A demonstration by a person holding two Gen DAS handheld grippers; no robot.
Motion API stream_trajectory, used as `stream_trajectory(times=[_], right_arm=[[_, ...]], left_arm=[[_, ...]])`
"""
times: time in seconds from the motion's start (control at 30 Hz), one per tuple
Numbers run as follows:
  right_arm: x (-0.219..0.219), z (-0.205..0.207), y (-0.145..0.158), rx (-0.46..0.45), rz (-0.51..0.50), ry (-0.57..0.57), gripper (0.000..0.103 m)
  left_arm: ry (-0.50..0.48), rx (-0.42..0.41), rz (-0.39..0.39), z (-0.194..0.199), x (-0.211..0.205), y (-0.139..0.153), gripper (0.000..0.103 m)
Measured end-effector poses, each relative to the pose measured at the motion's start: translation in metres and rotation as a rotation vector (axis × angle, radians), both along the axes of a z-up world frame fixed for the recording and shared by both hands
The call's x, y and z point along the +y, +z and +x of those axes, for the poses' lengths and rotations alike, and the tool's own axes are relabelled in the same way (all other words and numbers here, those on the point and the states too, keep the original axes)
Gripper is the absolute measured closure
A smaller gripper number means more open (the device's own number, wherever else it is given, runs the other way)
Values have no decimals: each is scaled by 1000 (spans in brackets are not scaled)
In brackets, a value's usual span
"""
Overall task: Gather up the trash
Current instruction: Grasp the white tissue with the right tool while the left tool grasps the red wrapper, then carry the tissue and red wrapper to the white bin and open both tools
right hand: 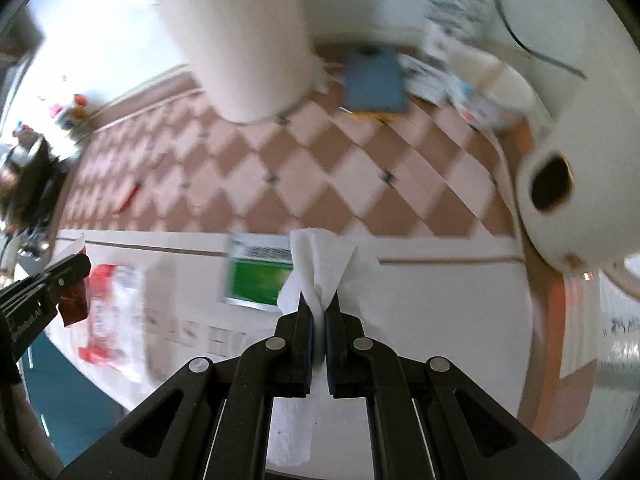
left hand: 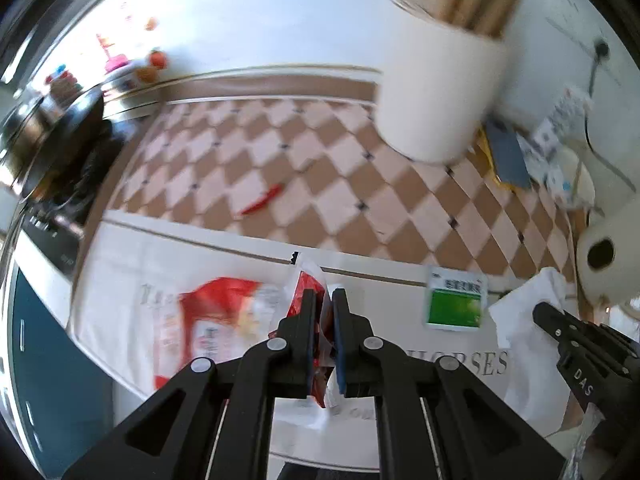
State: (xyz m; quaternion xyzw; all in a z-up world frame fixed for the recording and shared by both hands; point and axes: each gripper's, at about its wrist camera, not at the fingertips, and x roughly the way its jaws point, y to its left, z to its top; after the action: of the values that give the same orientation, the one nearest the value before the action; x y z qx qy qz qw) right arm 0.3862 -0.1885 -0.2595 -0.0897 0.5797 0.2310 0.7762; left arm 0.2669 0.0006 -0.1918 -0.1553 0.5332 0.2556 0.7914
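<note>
My left gripper (left hand: pixel 323 300) is shut on a crumpled red wrapper (left hand: pixel 310 286), held above the table; the same wrapper (right hand: pixel 74 300) hangs from that gripper at the left edge of the right wrist view. My right gripper (right hand: pixel 319 304) is shut on a white tissue (right hand: pixel 320 264), which fans out above the fingertips; in the left wrist view that tissue (left hand: pixel 520 320) shows at the right. On the white cloth lie a red and white packet (left hand: pixel 208 320) and a green and white box (left hand: pixel 456 300). A small red scrap (left hand: pixel 264 198) rests on the checkered cloth.
A tall white bin (left hand: pixel 436 84) with cardboard tubes stands at the back of the checkered tablecloth (left hand: pixel 280 152). A paper roll (left hand: pixel 604 264) lies at the right. A blue-grey pad (right hand: pixel 374 80) and printed papers (right hand: pixel 452 12) sit behind it. A dark pan (left hand: pixel 52 128) is at the left.
</note>
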Motion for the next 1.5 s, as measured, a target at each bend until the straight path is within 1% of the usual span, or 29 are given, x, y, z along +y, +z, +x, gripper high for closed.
stream_trajectory(times=[0.13, 0.23, 0.33, 0.47, 0.53, 0.6, 0.7, 0.83, 0.9, 0.97, 1.03, 1.1, 1.13, 1.17, 1.2, 1.23, 1.3, 1.37, 1.5], right_arm=[[32, -21, 24, -25, 43, 86, 98], [63, -46, 40, -37, 72, 160, 98], [98, -75, 53, -39, 98, 237, 98], [149, -126, 68, -35, 126, 351, 98], [175, -156, 76, -33, 135, 411, 98], [200, -189, 84, -28, 143, 470, 98], [238, -245, 89, -23, 148, 561, 98], [286, -320, 81, 7, 135, 672, 98], [309, -358, 71, 23, 127, 723, 98], [332, -395, 55, 39, 119, 775, 98], [356, -431, 31, 74, 108, 828, 98], [379, -462, -2, 134, 87, 865, 98], [391, -478, -24, 163, 69, 889, 98], [401, -492, -44, 189, 53, 905, 98], [411, -505, -67, 212, 37, 917, 98], [421, -519, -92, 232, 17, 939, 98], [439, -544, -145, 273, -6, 963, 98], [455, -568, -204, 320, -31, 990, 98], [480, -610, -328, 384, -77, 1024, 98]], left_arm=[[97, -45, 16, -45, 32, 23, 98], [177, -70, 37, -87, 57, 36, 98], [266, -85, 62, -134, 79, 46, 98], [388, -95, 84, -211, 109, 55, 98], [457, -99, 88, -258, 122, 54, 98], [510, -101, 85, -295, 132, 50, 98], [603, -99, 73, -362, 150, 40, 98], [714, -90, 42, -440, 169, 19, 98], [777, -69, 23, -482, 181, 0, 98], [840, -50, -22, -517, 193, -25, 98], [907, -33, -78, -552, 206, -54, 98], [985, -39, -176, -592, 220, -97, 98], [1026, -47, -225, -612, 226, -122, 98], [1057, -60, -264, -625, 231, -141, 98], [1092, -73, -318, -643, 238, -169, 98], [1126, -83, -366, -659, 245, -200, 98], [1181, -107, -437, -681, 255, -250, 98], [1231, -124, -513, -704, 263, -312, 98], [1288, -146, -622, -733, 278, -425, 98]])
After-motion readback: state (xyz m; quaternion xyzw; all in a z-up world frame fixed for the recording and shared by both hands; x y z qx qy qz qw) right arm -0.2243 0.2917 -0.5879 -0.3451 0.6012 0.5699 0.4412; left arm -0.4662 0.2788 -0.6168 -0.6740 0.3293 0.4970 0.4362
